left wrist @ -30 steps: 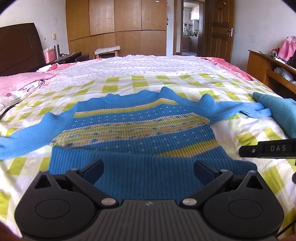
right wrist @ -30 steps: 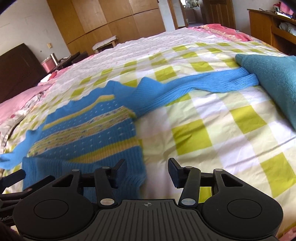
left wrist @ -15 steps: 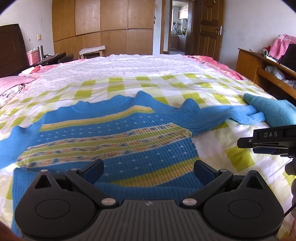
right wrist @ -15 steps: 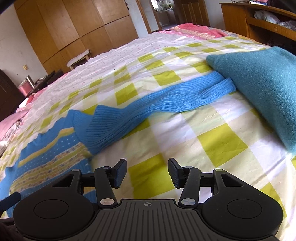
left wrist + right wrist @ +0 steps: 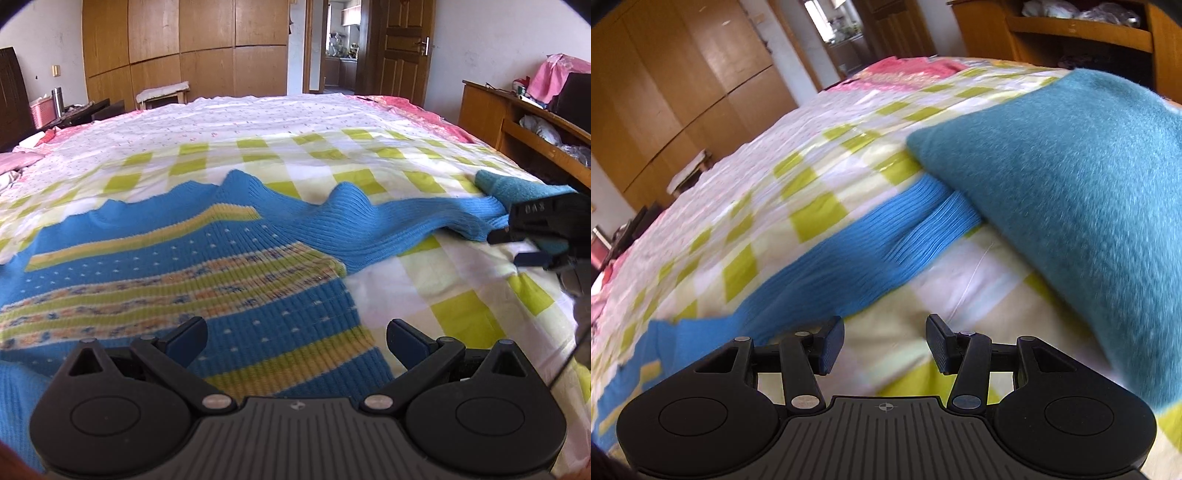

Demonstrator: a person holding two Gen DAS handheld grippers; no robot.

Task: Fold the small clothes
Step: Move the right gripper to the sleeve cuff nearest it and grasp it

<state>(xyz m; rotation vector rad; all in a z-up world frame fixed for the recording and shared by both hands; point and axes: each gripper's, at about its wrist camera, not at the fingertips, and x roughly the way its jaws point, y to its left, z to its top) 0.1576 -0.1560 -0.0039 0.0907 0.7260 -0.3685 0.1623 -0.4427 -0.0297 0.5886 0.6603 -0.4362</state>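
Note:
A small blue knitted sweater (image 5: pixel 207 273) with yellow and patterned stripes lies flat on the checked bed sheet (image 5: pixel 280 155), sleeves spread out. My left gripper (image 5: pixel 295 341) is open and empty, low over the sweater's lower right part. My right gripper (image 5: pixel 884 343) is open and empty, just short of the sweater's right sleeve (image 5: pixel 871 243), whose cuff end lies against a teal folded cloth (image 5: pixel 1071 192). The right gripper also shows at the right edge of the left wrist view (image 5: pixel 546 236), next to the sleeve end (image 5: pixel 443 221).
The teal cloth (image 5: pixel 517 188) lies at the bed's right side. A wooden shelf unit (image 5: pixel 524 122) stands right of the bed. Wardrobes (image 5: pixel 184 48) and an open doorway (image 5: pixel 340 40) are beyond the bed's far end. Pink bedding (image 5: pixel 18 162) lies at the left.
Both grippers have moved right. The left one went from the sweater's hem middle toward its right side. The right one went from the hem corner to the right sleeve near the teal cloth.

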